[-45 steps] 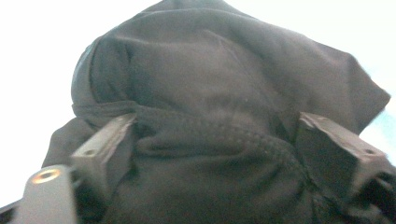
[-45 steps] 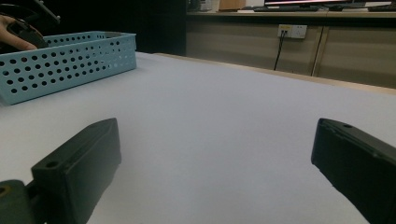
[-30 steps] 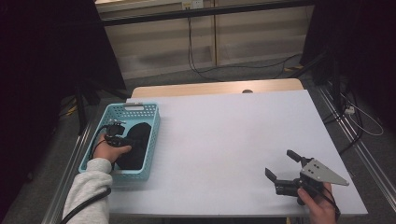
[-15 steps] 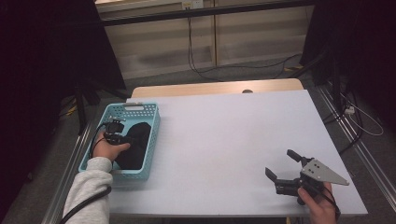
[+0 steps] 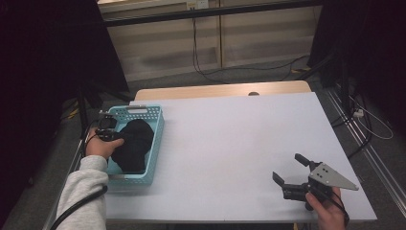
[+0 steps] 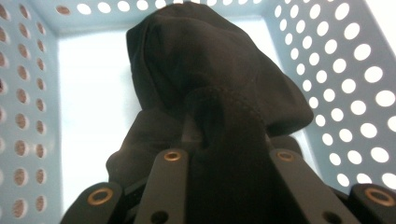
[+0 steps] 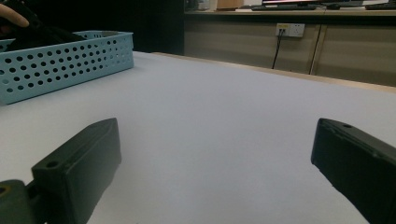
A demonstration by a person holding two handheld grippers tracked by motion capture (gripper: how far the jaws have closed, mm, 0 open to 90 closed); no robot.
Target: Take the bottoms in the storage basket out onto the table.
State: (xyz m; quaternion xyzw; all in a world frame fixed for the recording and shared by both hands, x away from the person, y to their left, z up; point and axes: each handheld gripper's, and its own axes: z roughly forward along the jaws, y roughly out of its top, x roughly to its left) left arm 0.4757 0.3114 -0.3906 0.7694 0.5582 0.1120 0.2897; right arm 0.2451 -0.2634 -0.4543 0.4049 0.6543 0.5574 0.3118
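Inside the basket [image 5: 155,143], the left gripper [image 5: 112,136] is clenching its jaws on the cloth [image 6: 210,84]. Over the worktop [image 5: 230,143], the right gripper [image 5: 292,173] is hovering with jaws released.

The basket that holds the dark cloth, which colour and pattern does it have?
The basket is light blue, its walls dotted with round holes; the left gripper view shows it best.

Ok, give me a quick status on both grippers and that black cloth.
Left gripper shut on black cloth, inside blue basket. Right gripper open, low over white table, holding nothing. Nothing in the way.
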